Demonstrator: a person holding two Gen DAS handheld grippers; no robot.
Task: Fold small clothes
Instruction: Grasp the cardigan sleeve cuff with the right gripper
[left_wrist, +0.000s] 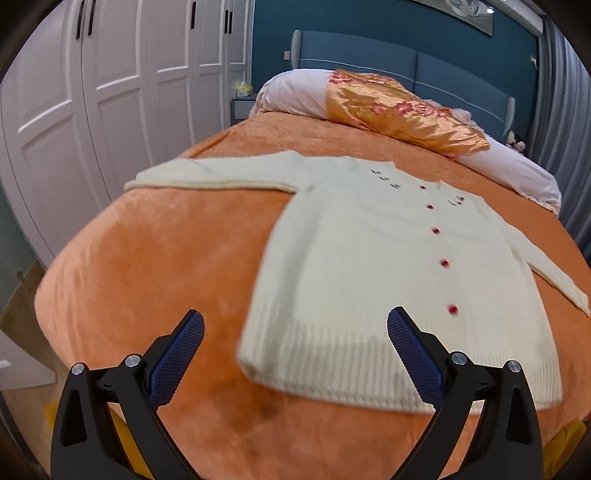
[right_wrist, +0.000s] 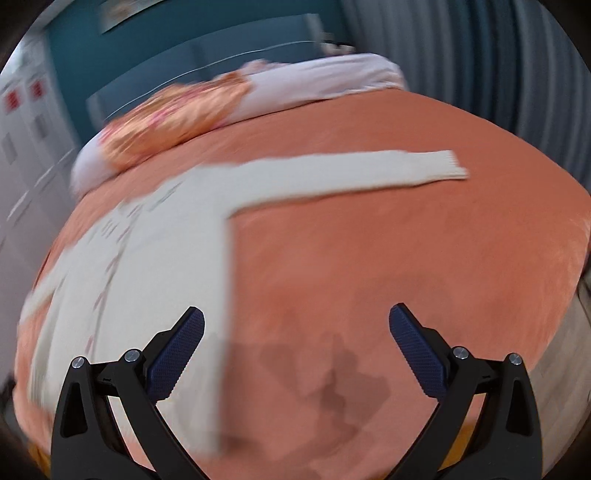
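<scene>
Bed (left_wrist: 166, 258) covered by an orange plush spread, seen from both wrist cameras. Beyond the left gripper (left_wrist: 295, 343), at the far end of the bed, a pale pillow (left_wrist: 295, 92) carries an orange satin cover with pink flowers (left_wrist: 399, 110) against a blue padded headboard (left_wrist: 369, 51); white panelled wardrobe doors (left_wrist: 110, 92) stand to its left, and grey curtains (right_wrist: 480, 55) hang beyond and to the right of the right gripper (right_wrist: 295, 339). No legible writing or brand appears in either view; the right wrist view is motion-blurred.

A cream knitted cardigan (left_wrist: 369, 258) lies flat and face up on the spread, ahead of and slightly right of the left gripper, sleeves spread to either side. A row of red buttons (left_wrist: 436, 230) closes its front, small dark motifs sit near the neckline, and its ribbed hem (left_wrist: 332, 365) lies nearest the fingers.

Both grippers are spread wide and hold nothing. In the right wrist view the cardigan lies ahead and to the left, one sleeve (right_wrist: 351, 173) extending across to the right.
</scene>
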